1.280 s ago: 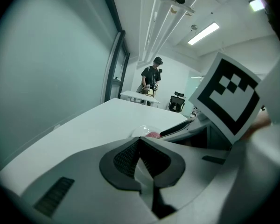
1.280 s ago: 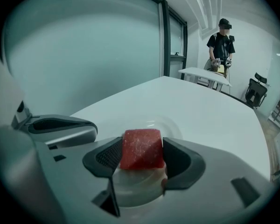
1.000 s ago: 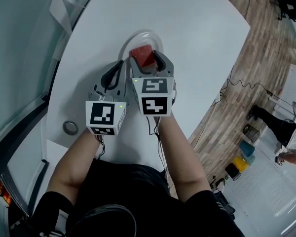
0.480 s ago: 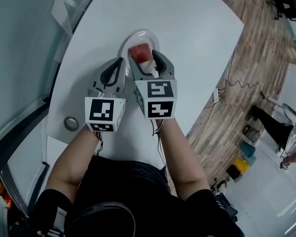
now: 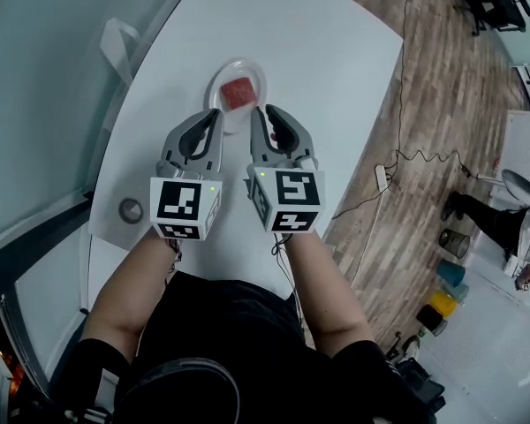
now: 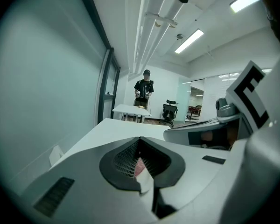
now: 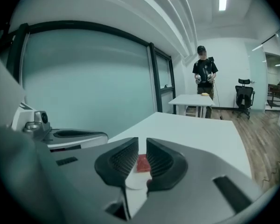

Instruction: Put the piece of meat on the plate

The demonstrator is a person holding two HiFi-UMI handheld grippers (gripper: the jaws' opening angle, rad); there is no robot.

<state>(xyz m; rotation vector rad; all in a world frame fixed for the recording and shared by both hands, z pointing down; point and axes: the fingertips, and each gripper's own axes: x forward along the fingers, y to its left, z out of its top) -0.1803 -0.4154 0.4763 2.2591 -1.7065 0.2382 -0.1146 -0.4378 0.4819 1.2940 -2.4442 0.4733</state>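
Meat (image 5: 239, 93) squarish, flat on plate (image 5: 258, 75)

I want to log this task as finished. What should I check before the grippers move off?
1. Piece of meat lies on the plate: ok.
2. Meat inside the rim, nothing overhanging: ok.
3. Right gripper empty, with jaws that have just been closing to a narrow gap: ok.
4. Left gripper shut, holding nothing: ok.
5. Both grippers off the meat: ok.
6. Meat lying flat: cannot tell.
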